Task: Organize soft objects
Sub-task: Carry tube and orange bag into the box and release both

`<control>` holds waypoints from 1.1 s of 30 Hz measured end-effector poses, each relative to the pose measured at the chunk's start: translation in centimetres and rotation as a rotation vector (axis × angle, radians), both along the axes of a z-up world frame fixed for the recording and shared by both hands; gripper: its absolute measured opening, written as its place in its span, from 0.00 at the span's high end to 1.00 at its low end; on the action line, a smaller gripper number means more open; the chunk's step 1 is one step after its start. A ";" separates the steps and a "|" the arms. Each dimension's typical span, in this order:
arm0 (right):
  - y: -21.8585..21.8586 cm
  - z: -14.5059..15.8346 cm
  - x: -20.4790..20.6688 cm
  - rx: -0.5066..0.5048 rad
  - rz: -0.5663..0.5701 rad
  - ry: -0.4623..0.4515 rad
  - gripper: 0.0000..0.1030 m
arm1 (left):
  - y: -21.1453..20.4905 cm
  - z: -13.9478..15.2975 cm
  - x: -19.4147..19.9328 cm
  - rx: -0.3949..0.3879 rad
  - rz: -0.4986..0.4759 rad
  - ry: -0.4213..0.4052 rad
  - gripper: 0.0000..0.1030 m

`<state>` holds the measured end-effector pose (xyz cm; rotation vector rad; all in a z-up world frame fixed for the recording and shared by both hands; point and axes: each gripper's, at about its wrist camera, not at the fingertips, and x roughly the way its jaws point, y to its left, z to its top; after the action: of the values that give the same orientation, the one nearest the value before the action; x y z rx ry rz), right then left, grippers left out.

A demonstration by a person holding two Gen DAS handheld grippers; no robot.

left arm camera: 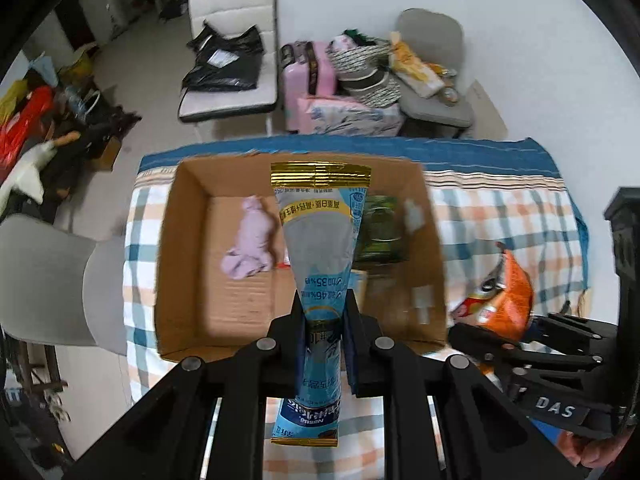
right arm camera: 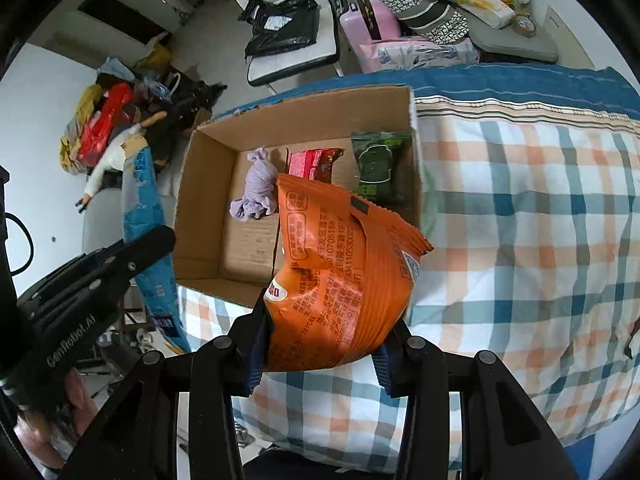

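My left gripper [left arm camera: 323, 322] is shut on a long blue and silver sachet [left arm camera: 320, 232] with a gold top, held upright over the near wall of an open cardboard box [left arm camera: 184, 248]. My right gripper [right arm camera: 320, 340] is shut on an orange snack bag [right arm camera: 340, 272], held above the bed just in front of the box [right arm camera: 208, 184]. In the box lie a lilac cloth [right arm camera: 256, 192], a red packet [right arm camera: 312, 162] and a dark green packet [right arm camera: 376, 168]. The right gripper with the orange bag [left arm camera: 504, 300] shows at the right of the left wrist view.
The box sits on a plaid bedsheet [right arm camera: 520, 220] with a blue end. Behind the bed stand a white chair with a black bag [left arm camera: 224, 64], a pink suitcase [left arm camera: 308, 76] and a grey chair with piled goods [left arm camera: 432, 80]. Clutter lies on the floor at the left [left arm camera: 36, 128].
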<state>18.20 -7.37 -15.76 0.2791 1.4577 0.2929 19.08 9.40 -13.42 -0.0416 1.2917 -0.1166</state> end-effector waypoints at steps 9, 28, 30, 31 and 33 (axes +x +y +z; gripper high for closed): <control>2.4 -5.3 3.5 -0.124 0.001 0.081 0.56 | 4.1 -7.1 4.1 -0.033 0.029 0.154 0.87; 2.9 -11.0 5.3 -0.240 0.018 0.205 0.34 | 5.3 -12.6 5.9 0.027 0.061 0.305 0.73; 3.1 -10.8 5.1 -0.241 0.025 0.203 0.21 | 5.5 -12.4 5.6 0.027 0.066 0.307 0.70; 3.1 -10.6 5.0 -0.239 0.025 0.198 0.14 | 5.5 -12.2 5.5 0.028 0.068 0.302 0.70; 3.3 -10.1 5.0 -0.248 0.034 0.184 0.13 | 5.5 -11.6 5.1 0.037 0.070 0.286 0.67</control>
<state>23.20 -4.09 -25.86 0.0819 1.6639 0.1134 24.14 14.94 -25.03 -0.0740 1.5762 -0.0266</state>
